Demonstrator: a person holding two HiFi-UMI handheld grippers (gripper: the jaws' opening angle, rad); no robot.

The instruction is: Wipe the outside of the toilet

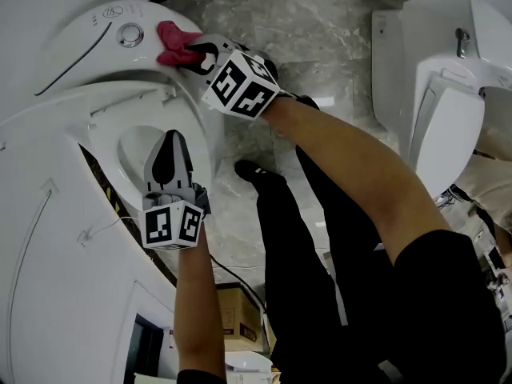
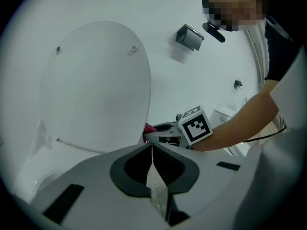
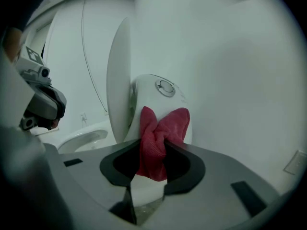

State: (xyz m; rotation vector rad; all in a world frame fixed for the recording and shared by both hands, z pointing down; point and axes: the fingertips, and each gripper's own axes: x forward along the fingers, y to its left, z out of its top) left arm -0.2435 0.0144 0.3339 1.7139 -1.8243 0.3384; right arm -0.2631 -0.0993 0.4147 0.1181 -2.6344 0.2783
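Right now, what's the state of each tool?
Left tool: closed, nothing between its jaws.
Right tool: closed on the crumpled red cloth.

Bright even light, fisheye edges (dark vignette), soft focus

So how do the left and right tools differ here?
The left tool is shut and empty; the right tool is shut on a crumpled red cloth. The left tool hangs over the white toilet bowl; the right tool reaches the white tank. Both are grey and handheld.
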